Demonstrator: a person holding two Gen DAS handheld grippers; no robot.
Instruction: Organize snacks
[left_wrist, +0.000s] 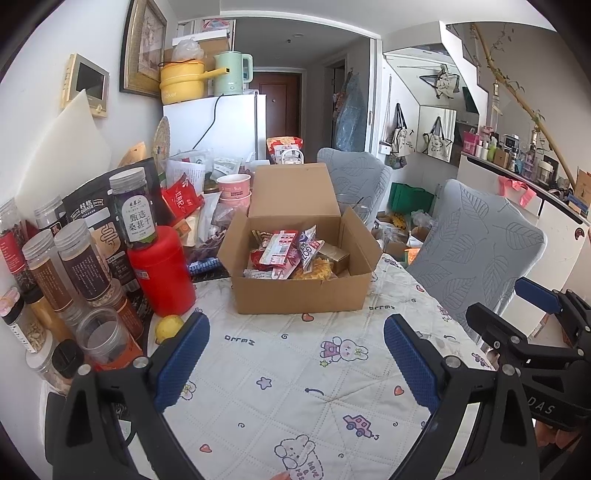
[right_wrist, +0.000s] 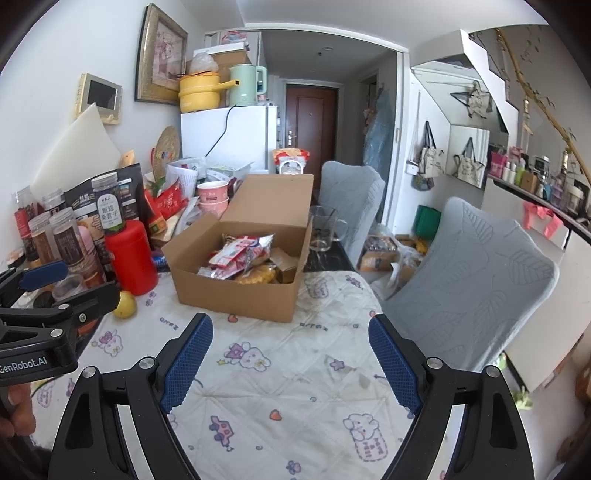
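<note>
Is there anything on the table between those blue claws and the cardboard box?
No. In both wrist views, only bare cartoon-print tablecloth lies between the left gripper, the right gripper and the box.

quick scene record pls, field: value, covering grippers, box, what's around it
left gripper: open, empty, above the tablecloth
right gripper: open, empty, above the tablecloth
cardboard box: lid open, snack packets inside
tablecloth: quilted, cartoon print, bare in front of box
left of box: red canister, jars, lemon
behind box: pink cups, glass mug
</note>
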